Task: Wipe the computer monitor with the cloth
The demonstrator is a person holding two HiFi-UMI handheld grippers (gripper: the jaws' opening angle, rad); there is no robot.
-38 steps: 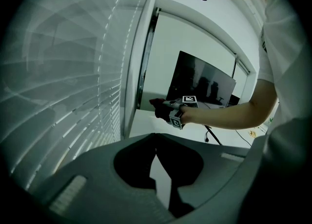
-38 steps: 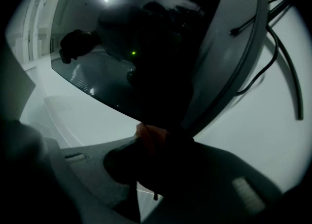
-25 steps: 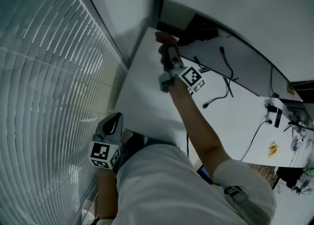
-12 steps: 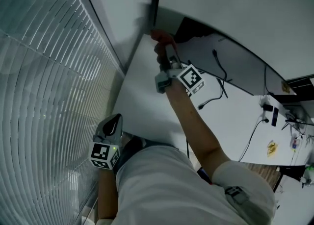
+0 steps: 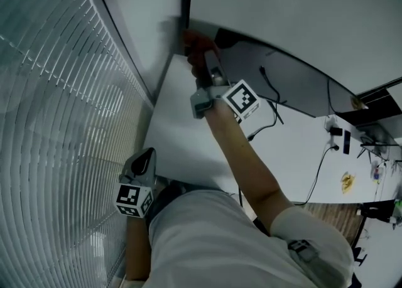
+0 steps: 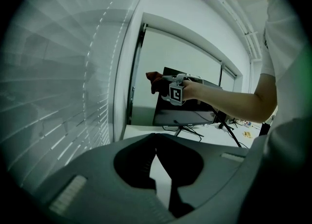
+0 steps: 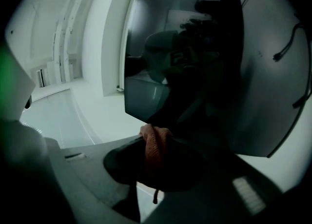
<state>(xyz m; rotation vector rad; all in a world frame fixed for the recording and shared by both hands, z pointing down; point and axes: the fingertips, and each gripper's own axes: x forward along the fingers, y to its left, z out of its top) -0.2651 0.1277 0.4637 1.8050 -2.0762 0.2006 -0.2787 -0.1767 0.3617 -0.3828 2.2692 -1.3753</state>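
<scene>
The black monitor [image 6: 195, 113] stands at the back of a white desk [image 5: 182, 130], by the corner. My right gripper [image 5: 202, 67] reaches to the monitor's left edge, shut on a red-orange cloth [image 5: 196, 42]. In the right gripper view the cloth [image 7: 156, 152] is bunched between the jaws of the right gripper [image 7: 155, 142], close in front of the dark screen [image 7: 214, 86], which mirrors the gripper. My left gripper [image 5: 142, 162] hangs low beside the desk's near edge, apart from the monitor. The left gripper's [image 6: 156, 141] fingertips meet with nothing in them.
Window blinds [image 5: 56, 92] run along the left side. Black cables [image 5: 270, 98] trail over the desk to the right of the monitor, and small items [image 5: 347, 181] lie at its far right end. The monitor's thin stand [image 6: 184, 130] spreads on the desk.
My right gripper has carried the cloth further up and left, to the monitor's edge near the corner. The left gripper has stayed where it was.
</scene>
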